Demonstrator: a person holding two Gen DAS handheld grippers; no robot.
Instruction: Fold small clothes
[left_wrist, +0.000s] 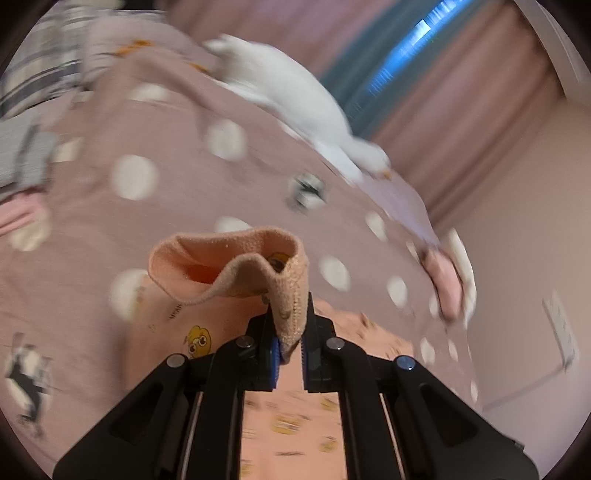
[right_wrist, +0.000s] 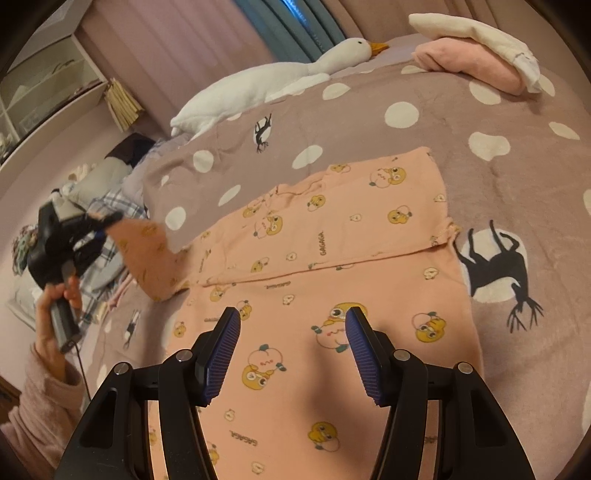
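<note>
The peach cotton child's top printed with yellow cartoon faces lies spread on the bed, its body flat and its far portion already doubled over along a straight crease, so the fold is judged partly done. The left claw is clenched on the ribbed cuff of the left sleeve, which is lifted clear of the bed; in the right wrist view that sleeve hangs stretched between the claw and the garment's shoulder. The remaining work, as a judgement, is to lay this sleeve across the body, then to complete the final folds and square the edges. The right claw is released, with nothing between its blue ribbed pads, and hovers above the lower part of the top. The surface is a mauve fleece blanket with white dots and black deer silhouettes. On it rest a long white plush goose and, well apart, a stack of folded pink and cream cloths. Pink curtains with a teal panel back the bed; a shelf unit stands at the left.
</note>
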